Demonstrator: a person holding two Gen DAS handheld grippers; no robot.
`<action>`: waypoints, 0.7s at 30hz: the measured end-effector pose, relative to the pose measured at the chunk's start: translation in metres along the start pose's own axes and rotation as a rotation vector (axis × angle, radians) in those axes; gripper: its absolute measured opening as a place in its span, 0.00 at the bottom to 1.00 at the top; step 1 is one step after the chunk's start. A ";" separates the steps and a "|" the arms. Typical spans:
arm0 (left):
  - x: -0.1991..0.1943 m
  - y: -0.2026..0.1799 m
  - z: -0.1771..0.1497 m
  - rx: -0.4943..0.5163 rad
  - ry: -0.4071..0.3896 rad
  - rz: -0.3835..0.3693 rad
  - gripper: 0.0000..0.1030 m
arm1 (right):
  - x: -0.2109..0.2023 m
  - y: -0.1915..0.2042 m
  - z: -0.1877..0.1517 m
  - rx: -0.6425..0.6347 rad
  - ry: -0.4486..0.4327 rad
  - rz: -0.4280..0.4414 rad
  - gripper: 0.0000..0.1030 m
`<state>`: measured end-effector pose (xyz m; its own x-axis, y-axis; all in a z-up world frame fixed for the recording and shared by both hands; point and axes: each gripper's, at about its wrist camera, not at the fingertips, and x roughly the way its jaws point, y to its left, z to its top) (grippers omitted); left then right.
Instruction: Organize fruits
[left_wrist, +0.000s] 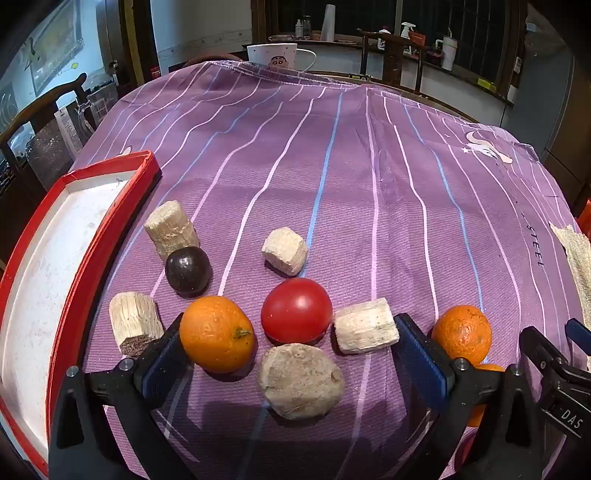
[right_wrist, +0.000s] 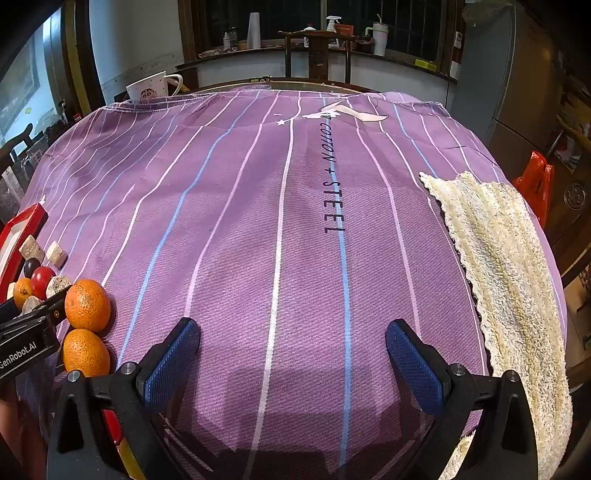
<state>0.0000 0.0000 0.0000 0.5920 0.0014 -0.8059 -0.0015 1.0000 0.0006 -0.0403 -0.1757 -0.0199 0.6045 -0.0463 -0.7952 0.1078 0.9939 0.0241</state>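
In the left wrist view my left gripper (left_wrist: 291, 350) is open just above the purple cloth. An orange (left_wrist: 217, 334) touches its left finger, a red tomato (left_wrist: 296, 310) and a rough brown lump (left_wrist: 301, 380) lie between the fingers. A dark plum (left_wrist: 187, 270) and several pale cane pieces (left_wrist: 284, 251) lie beyond. Another orange (left_wrist: 461, 334) sits right of the right finger. My right gripper (right_wrist: 293, 354) is open and empty over bare cloth; two oranges (right_wrist: 87, 304) (right_wrist: 85, 352) lie at its left.
A red-rimmed white tray (left_wrist: 107, 236) stands at the left table edge. A cream fluffy towel (right_wrist: 506, 280) lies along the right edge. A white mug (right_wrist: 151, 88) stands at the far edge, with chairs and a counter behind.
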 end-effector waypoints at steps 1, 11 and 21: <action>0.000 0.000 0.000 0.000 0.000 0.000 1.00 | 0.000 0.000 0.000 0.000 0.001 0.001 1.00; 0.000 0.000 0.000 -0.004 -0.001 0.000 1.00 | 0.000 -0.001 0.000 -0.003 -0.001 0.002 1.00; 0.000 0.000 0.000 -0.012 0.001 -0.002 1.00 | 0.000 -0.002 0.001 -0.011 -0.005 0.002 1.00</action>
<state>0.0001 0.0002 0.0000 0.5911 -0.0005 -0.8066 -0.0098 0.9999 -0.0078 -0.0404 -0.1781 -0.0193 0.6087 -0.0448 -0.7921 0.0977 0.9950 0.0189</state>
